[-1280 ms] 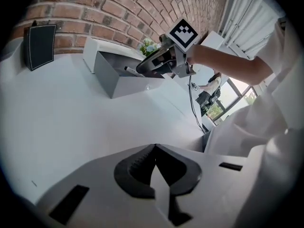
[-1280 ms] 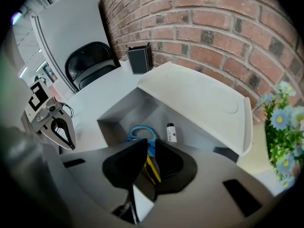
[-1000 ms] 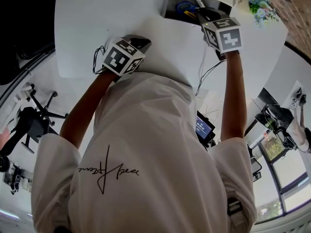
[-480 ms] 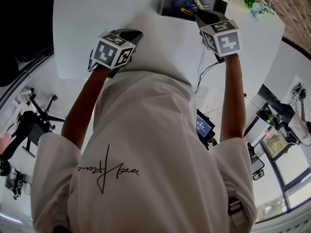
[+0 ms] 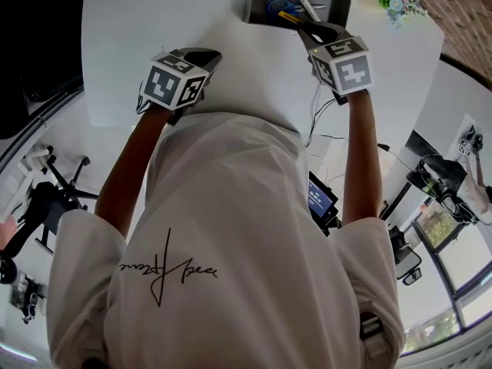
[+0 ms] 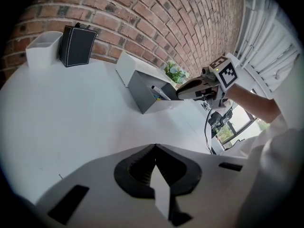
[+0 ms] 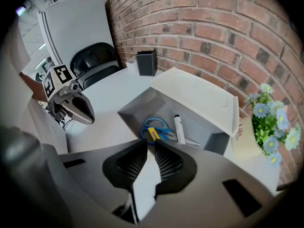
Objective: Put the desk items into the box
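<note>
A grey box (image 5: 257, 2) with its white lid (image 7: 199, 96) swung open stands at the table's far side. Blue scissors (image 7: 159, 126), a yellow cutter (image 7: 153, 134) and a white marker (image 7: 179, 128) lie inside it. My right gripper (image 5: 311, 31) hovers over the box's near edge, pointing steeply down. Its jaws (image 7: 151, 142) stand a narrow gap apart with nothing between them. My left gripper (image 5: 201, 56) is over bare table, left of the box. Its tips (image 6: 154, 146) meet with nothing held. The box (image 6: 142, 91) and the right gripper (image 6: 183, 90) also show in the left gripper view.
A black holder (image 6: 76, 45) and a white container (image 6: 42, 49) stand by the brick wall at the far left. A pot of flowers (image 7: 266, 127) sits right of the box. A black chair (image 7: 95, 61) stands beyond the table. Cables hang off the table's near edge (image 5: 323, 106).
The right gripper has shifted a little along the box's near edge. The left gripper has drifted slightly to the left. Neither pair of jaws has changed.
</note>
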The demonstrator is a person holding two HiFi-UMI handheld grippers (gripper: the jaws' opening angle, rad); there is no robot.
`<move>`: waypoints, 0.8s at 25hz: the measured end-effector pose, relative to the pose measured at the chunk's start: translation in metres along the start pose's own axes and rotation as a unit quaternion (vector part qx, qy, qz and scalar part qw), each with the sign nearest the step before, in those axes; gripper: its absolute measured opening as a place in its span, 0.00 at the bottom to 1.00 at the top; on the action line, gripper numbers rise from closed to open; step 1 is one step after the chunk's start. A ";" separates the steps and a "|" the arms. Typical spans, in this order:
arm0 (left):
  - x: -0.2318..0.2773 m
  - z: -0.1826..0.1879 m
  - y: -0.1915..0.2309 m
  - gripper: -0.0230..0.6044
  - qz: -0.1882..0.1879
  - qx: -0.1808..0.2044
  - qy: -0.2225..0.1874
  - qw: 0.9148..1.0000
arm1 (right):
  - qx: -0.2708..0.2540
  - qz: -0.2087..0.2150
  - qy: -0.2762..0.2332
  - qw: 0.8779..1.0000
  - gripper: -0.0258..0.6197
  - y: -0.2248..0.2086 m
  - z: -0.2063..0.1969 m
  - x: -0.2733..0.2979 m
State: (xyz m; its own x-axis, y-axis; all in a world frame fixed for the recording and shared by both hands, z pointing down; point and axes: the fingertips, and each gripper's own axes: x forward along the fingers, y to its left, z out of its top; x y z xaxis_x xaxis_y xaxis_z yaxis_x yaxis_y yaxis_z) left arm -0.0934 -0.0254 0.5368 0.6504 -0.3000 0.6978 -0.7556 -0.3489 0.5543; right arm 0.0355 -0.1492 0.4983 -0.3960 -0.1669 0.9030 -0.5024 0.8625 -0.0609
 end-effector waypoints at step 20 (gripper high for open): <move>-0.009 0.020 -0.017 0.04 -0.004 -0.001 -0.037 0.999 | 0.058 0.003 -0.034 0.998 0.14 0.042 -0.035 -0.030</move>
State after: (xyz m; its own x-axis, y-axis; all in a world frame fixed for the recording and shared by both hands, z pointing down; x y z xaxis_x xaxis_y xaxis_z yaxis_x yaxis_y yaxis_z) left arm -0.0848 -0.0345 0.5119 0.6607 -0.3611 0.6581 -0.7501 -0.3504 0.5608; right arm 0.0533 -0.0911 0.4835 -0.4481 -0.1971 0.8720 -0.5839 0.8032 -0.1186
